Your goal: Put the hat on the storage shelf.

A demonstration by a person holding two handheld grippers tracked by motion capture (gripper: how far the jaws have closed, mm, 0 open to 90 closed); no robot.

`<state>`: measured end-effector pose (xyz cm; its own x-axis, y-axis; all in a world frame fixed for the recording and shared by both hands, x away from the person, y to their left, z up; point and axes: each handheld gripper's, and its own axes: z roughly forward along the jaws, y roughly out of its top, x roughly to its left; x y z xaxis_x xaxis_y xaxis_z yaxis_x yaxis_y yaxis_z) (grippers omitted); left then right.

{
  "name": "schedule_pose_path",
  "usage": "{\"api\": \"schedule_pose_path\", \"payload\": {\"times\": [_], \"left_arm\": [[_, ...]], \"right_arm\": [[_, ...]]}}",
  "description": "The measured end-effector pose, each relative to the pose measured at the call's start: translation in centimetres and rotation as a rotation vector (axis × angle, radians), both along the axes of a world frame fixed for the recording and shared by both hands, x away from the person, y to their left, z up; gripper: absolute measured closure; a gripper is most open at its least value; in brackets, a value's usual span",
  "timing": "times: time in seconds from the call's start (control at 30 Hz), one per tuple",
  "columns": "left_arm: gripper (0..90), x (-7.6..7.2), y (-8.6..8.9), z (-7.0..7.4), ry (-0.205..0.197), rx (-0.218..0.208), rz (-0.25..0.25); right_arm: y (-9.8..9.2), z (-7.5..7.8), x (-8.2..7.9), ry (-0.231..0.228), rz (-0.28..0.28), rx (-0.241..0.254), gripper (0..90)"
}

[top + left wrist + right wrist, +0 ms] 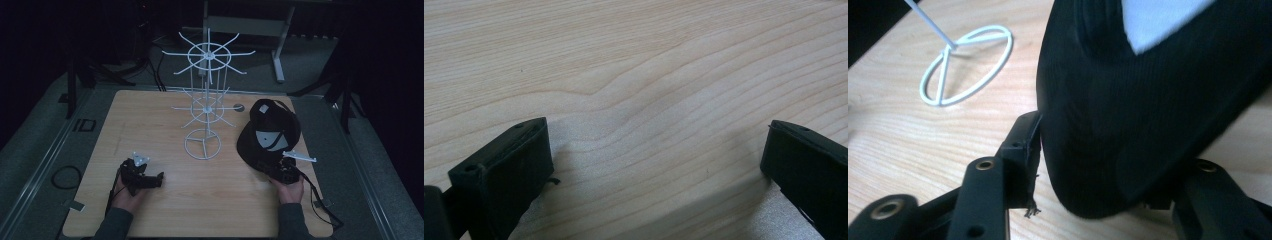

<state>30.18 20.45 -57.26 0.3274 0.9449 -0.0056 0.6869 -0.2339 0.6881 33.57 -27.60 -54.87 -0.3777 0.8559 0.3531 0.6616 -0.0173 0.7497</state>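
Cap (270, 131) flat on table (150, 130), at 3 o'clock of rack (206, 100), not hung yet. Right gripper (278, 171) half-open around the brim at 6 o'clock, grip unconfirmed. Left gripper (148, 181) wide, empty. Lift and hanging remain.

We see two forearms in dark grey sleeves. Each hand has a black hand-held gripper: the left hand-held gripper (161, 180) and the right hand-held gripper (263, 169). Both carry a grey three-cornered plate on top and trail a thin black cable. Their black jaws are blocky, with small round screw holes.
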Motion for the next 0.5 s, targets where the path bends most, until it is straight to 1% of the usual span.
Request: {"api": "schedule_pose_path", "payload": {"times": [0.13, 0.3, 0.33, 0.4, 0.47, 0.5], "left_arm": [[0.2, 0.0, 0.0, 0.0, 0.000, 0.000, 0.000], [0.2, 0.0, 0.0, 0.0, 0.000, 0.000, 0.000], [0.2, 0.0, 0.0, 0.0, 0.000, 0.000, 0.000], [0.2, 0.0, 0.0, 0.0, 0.000, 0.000, 0.000], [0.2, 0.0, 0.0, 0.0, 0.000, -0.001, 0.000], [0.2, 0.0, 0.0, 0.0, 0.000, 0.000, 0.000]], "right_arm": [[0.3, -0.6, 0.1, 0.023, -0.006, 0.013, 48.2], [0.4, -0.7, 0.6, 0.027, -0.012, 0.071, 50.7], [0.5, -0.8, 0.7, 0.030, -0.015, 0.077, 52.5], [0.6, -1.0, 0.9, 0.037, -0.019, 0.088, 58.8], [0.6, -1.1, 1.1, 0.038, -0.020, 0.101, 65.0], [0.6, -1.1, 1.0, 0.031, -0.022, 0.109, 67.7]]}}
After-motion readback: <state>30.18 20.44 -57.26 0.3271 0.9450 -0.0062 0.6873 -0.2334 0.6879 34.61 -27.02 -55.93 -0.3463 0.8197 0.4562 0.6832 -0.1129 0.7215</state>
